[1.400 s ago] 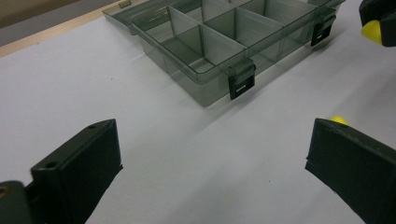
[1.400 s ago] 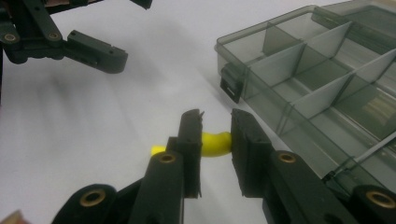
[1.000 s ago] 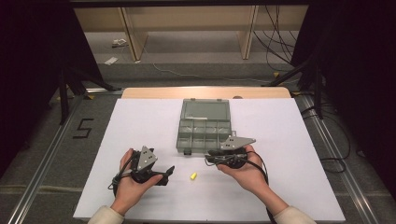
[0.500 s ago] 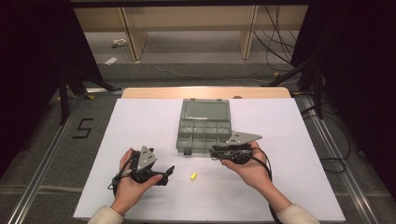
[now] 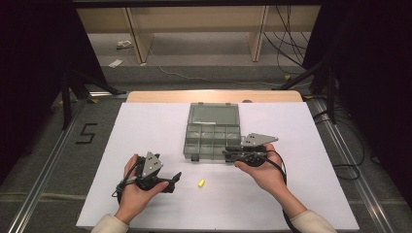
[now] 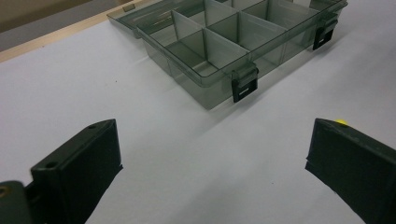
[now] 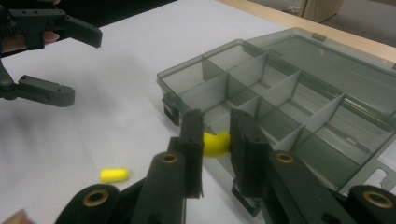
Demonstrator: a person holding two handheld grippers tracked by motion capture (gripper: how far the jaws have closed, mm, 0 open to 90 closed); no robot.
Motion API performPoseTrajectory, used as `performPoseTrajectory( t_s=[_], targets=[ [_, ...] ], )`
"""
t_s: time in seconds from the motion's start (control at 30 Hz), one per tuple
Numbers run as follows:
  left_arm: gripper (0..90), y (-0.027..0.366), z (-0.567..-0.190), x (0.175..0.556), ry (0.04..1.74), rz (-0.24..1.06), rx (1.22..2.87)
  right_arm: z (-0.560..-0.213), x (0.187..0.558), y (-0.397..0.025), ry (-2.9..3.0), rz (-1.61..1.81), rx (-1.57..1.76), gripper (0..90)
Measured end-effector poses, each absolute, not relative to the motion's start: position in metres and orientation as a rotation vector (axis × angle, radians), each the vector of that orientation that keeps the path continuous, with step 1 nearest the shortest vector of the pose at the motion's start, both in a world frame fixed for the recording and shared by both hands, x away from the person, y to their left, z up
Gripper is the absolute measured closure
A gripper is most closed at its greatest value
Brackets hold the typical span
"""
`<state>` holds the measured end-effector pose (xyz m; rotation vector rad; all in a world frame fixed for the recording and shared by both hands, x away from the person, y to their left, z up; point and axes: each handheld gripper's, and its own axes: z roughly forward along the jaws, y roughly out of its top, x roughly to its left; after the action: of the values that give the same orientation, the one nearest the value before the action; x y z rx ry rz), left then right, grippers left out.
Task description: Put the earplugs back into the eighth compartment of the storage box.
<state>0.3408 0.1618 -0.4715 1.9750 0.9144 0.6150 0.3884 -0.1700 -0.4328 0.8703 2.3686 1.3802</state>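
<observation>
In the left gripper view, the far end of the clear box [image 6: 233, 42] runs off the top edge. A yellow earplug [image 6: 342, 122] peeks out from behind the right jaw of the left tongs [image 6: 212, 163], so most of it is hidden. In the right gripper view, the right tongs [image 7: 215, 149] squeeze a second earplug [image 7: 215, 143], and the jaws cover both its ends. From the high view this second earplug is too small to see.

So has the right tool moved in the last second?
Yes. The right tool, shut on a yellow earplug, has shifted away from the person, up to the organizer box's near edge; the loose earplug lies nearer the person.
</observation>
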Motion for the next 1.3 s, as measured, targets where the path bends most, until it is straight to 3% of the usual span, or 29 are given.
performPoseTrajectory(
  t_s=[1.3],
  targets=[
    [2.3,0.163,-0.471,0.341,0.915,0.615,1.969,-0.435,0.416,-0.19,2.299,1.307,0.939,76.6]
  ],
)
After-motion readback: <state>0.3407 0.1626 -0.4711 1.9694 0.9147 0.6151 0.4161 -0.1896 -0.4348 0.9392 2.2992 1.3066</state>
